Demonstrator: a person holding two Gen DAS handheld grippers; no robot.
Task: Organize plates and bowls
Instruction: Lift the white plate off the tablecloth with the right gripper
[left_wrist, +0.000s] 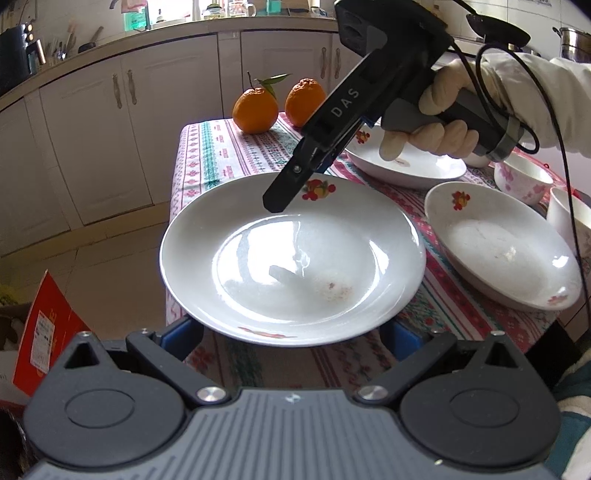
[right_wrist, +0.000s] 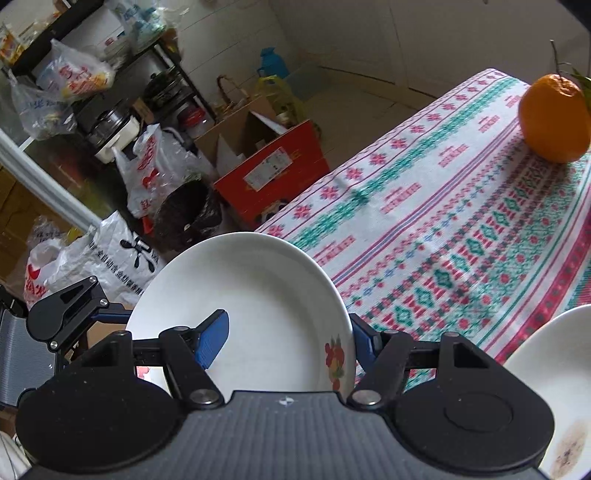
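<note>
Plate (left_wrist: 291, 258) gripped at rim by right gripper (right_wrist: 288, 339).

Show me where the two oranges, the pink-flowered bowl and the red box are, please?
oranges (left_wrist: 255, 110): left wrist view, front skin of the leafy one; the other sits beside it.
pink-flowered bowl (left_wrist: 522, 182): left wrist view, its outer wall.
red box (right_wrist: 271, 173): right wrist view, its labelled red side.

White kitchen cabinets (left_wrist: 129, 122), tiled floor (left_wrist: 92, 266), patterned tablecloth (right_wrist: 461, 206), cluttered shelf (right_wrist: 110, 74), red box (right_wrist: 273, 173)
</note>
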